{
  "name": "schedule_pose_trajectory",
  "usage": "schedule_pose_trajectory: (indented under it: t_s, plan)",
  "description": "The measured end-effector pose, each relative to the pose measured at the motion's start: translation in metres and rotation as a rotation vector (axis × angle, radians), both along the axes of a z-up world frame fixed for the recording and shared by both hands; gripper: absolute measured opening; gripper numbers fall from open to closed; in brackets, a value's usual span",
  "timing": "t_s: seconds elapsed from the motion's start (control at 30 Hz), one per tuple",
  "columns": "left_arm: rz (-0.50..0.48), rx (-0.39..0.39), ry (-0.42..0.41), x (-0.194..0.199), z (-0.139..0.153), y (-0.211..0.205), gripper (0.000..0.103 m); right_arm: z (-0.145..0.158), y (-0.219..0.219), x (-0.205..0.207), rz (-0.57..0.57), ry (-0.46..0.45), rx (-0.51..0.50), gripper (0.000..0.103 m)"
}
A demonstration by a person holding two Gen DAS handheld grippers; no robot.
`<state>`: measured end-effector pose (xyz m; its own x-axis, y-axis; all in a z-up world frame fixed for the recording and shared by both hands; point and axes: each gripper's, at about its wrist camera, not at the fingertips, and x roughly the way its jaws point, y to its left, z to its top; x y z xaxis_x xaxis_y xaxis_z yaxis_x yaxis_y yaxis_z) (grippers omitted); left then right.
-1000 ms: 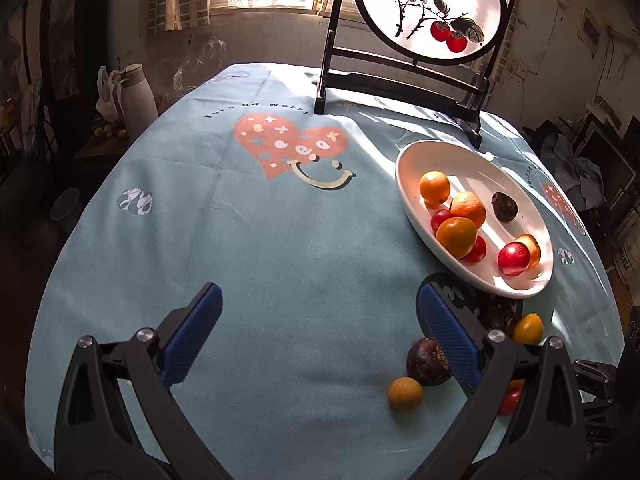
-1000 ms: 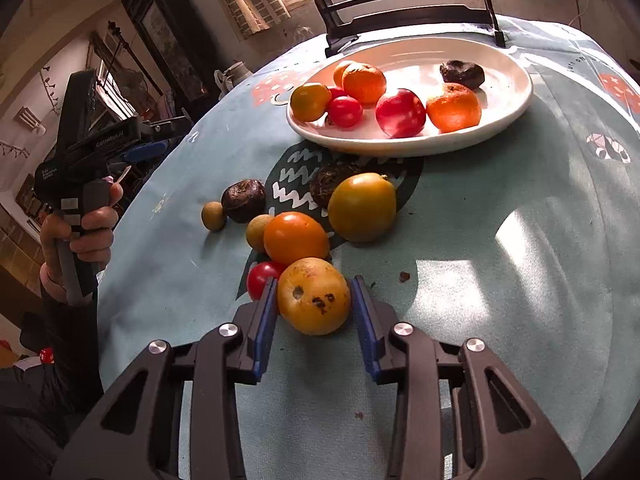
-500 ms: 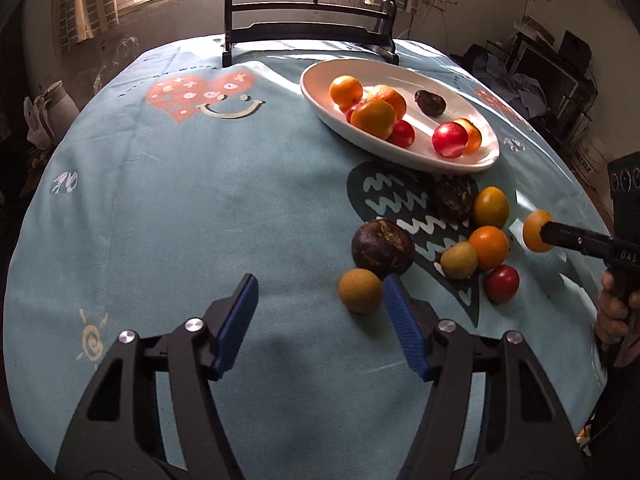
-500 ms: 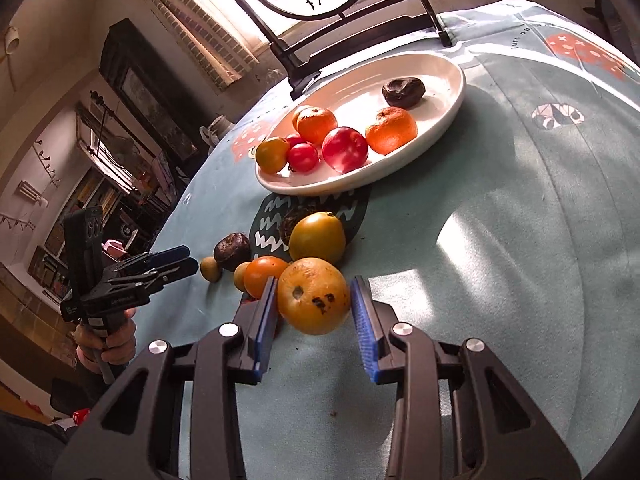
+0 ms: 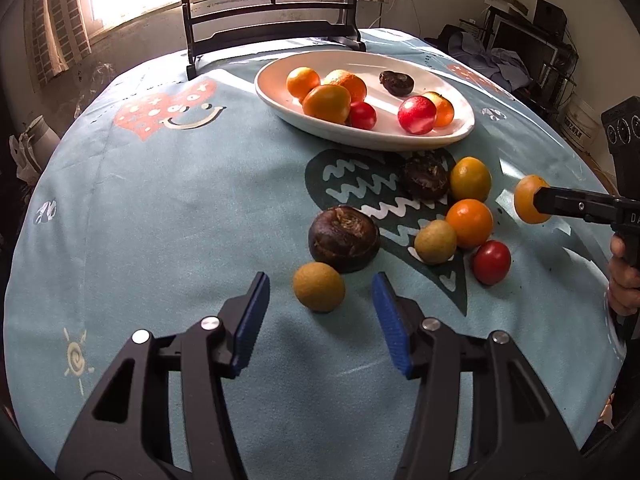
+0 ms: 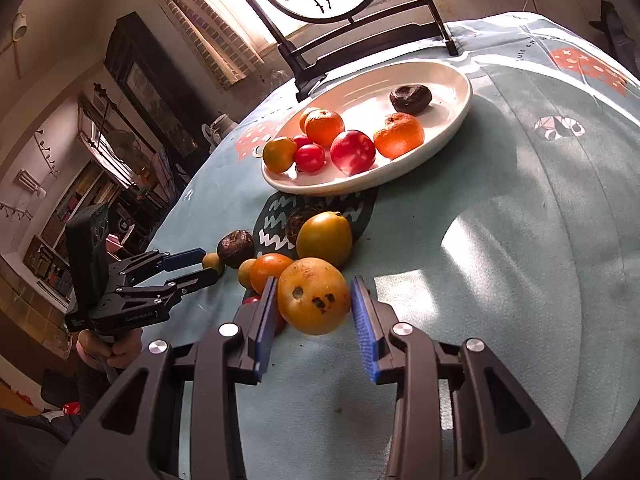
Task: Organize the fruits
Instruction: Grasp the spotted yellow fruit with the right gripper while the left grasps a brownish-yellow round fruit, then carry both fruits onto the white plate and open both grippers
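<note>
Hardly any readable text. Only "DA" in white on the right gripper (image 5: 538,204) body at the frame edge. Curved dark lettering on the tablecloth (image 6: 528,46) and small print on the left gripper (image 6: 208,266) too blurred to read.

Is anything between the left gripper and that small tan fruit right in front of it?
Nothing visible. The left gripper is open with the tan fruit just ahead between its fingers; the dark fruit sits behind it.

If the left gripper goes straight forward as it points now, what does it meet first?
Most likely the small tan fruit, lying just ahead of the open left gripper. The dark brown fruit sits right behind it; depth is uncertain.
</note>
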<state>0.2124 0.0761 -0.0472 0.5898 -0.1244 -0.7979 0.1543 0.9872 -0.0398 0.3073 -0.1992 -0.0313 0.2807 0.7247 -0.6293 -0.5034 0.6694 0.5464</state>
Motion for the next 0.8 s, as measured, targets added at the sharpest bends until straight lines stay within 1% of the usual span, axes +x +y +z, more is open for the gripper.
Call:
schedule_pose_trajectory:
  t_s: [0.03, 0.1, 0.13, 0.27, 0.37, 0.57, 0.63, 0.7, 0.73, 0.8]
  plan:
    - [-0.005, 0.000, 0.005, 0.001, -0.001, -0.001, 0.045, 0.000, 0.000, 0.000, -0.001, 0.000, -0.001, 0.037]
    - [-0.009, -0.003, 0.016, 0.002, -0.003, -0.002, 0.038, 0.000, 0.000, 0.000, -0.001, -0.002, -0.004, 0.037]
    - [-0.005, -0.002, 0.024, 0.004, -0.005, -0.002, 0.036, 0.001, 0.000, 0.000, 0.001, -0.003, -0.001, 0.037]
    - [0.002, 0.005, 0.028, 0.006, -0.008, -0.001, 0.034, 0.003, -0.001, -0.001, 0.005, -0.012, 0.005, 0.037]
    - [0.008, 0.024, 0.021, 0.005, -0.008, -0.002, 0.028, 0.002, -0.001, -0.001, 0.001, -0.009, 0.002, 0.037]
    - [0.031, -0.016, 0.017, 0.005, -0.004, 0.008, 0.027, 0.002, -0.002, -0.001, 0.004, -0.011, 0.007, 0.037]
    - [0.049, -0.059, 0.005, 0.004, 0.001, 0.015, 0.027, 0.003, -0.002, -0.001, 0.005, -0.016, 0.012, 0.037]
    - [0.066, -0.141, -0.011, 0.004, 0.009, 0.024, 0.027, 0.006, -0.001, -0.002, 0.011, -0.030, 0.032, 0.037]
    - [0.078, -0.184, -0.027, 0.004, 0.015, 0.027, 0.027, 0.009, 0.000, -0.002, 0.010, -0.047, 0.046, 0.037]
    - [0.108, -0.246, -0.073, 0.009, 0.027, 0.027, 0.027, 0.018, 0.005, -0.002, -0.010, -0.114, 0.056, 0.037]
